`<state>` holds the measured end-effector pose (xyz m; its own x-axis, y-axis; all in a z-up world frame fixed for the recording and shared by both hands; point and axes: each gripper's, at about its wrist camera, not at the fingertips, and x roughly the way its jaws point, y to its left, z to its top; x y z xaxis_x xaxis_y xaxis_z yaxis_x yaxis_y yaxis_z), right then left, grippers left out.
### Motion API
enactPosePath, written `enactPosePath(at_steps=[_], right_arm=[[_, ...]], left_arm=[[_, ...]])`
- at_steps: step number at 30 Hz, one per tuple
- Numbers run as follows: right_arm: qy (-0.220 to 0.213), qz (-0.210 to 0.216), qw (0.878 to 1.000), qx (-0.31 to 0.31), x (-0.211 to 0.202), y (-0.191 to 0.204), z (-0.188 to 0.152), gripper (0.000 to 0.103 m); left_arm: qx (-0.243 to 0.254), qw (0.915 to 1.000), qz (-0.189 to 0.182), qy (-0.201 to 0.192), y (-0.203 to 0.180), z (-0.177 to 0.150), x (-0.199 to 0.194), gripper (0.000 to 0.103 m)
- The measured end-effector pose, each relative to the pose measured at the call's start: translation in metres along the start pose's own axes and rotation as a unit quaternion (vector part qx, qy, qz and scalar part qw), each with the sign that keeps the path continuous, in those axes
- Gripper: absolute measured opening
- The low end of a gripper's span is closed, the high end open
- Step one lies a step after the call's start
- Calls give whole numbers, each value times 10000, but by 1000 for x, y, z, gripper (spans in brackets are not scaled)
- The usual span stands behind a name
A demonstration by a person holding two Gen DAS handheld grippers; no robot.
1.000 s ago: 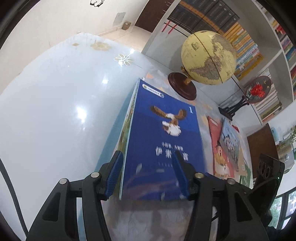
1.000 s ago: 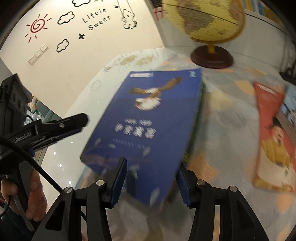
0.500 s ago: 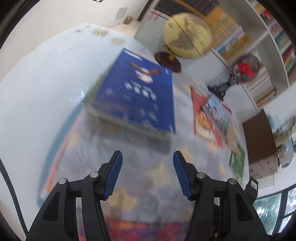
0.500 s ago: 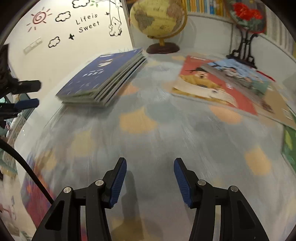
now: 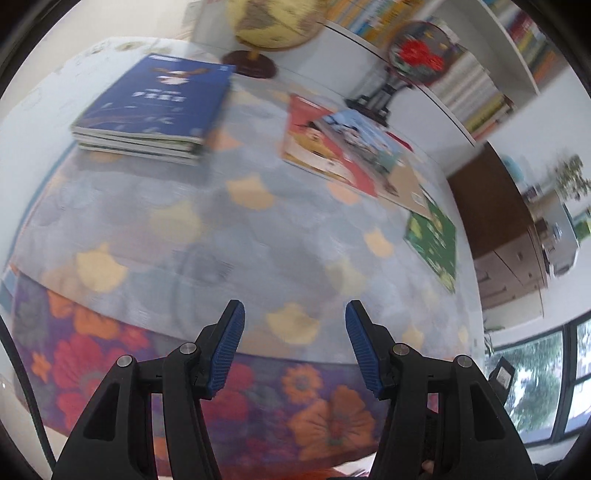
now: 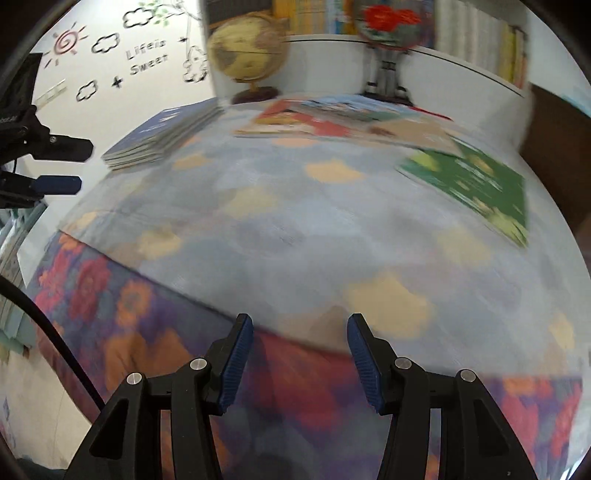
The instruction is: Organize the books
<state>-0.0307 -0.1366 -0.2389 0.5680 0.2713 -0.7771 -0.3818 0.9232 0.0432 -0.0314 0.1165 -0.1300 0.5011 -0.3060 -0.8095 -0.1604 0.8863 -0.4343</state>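
Both grippers hang over the near table edge, empty. Left gripper (image 5: 293, 345): blue pads partly apart, nothing between them, only the patterned cloth (image 5: 221, 229) below. Right gripper (image 6: 299, 354): same story, pads partly spread, nothing held. In the left view the stack (image 5: 151, 114), blue book on top, lies flat at upper left of the frame, just in front of the globe (image 5: 273, 26). To the right of it, upper centre, the red book (image 5: 317, 155) lies with another picture book (image 5: 362, 142) overlapping it, and a tan book (image 5: 406, 184) under their right end. The green book (image 5: 434, 240) lies alone at right centre, near the table's right edge. In the right view the stack (image 6: 162, 136) sits upper left, the green book (image 6: 476, 184) upper right, and the left gripper pokes in at the left edge. Everything is motion-blurred.
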Motion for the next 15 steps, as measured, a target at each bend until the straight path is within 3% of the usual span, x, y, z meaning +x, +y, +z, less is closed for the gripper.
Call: enactPosePath(at_steps=[3, 7, 11, 13, 15], right_arm=[[62, -378, 9992, -149, -22, -21, -27, 51], [23, -449, 9984, 348, -50, -54, -37, 51], [-328, -581, 9949, 759, -77, -81, -19, 52], [-324, -646, 9935, 880, -79, -87, -6, 56], [-281, -647, 9924, 1005, -79, -96, 11, 57]], left_arm=[[164, 9998, -77, -12, -24, -8, 1, 55], [390, 9991, -182, 9, -55, -13, 5, 55], [747, 9969, -231, 115, -86, -7, 11, 55], [937, 9952, -221, 154, -98, 2, 15, 62], [1100, 9936, -218, 135, -105, 15, 20, 63]])
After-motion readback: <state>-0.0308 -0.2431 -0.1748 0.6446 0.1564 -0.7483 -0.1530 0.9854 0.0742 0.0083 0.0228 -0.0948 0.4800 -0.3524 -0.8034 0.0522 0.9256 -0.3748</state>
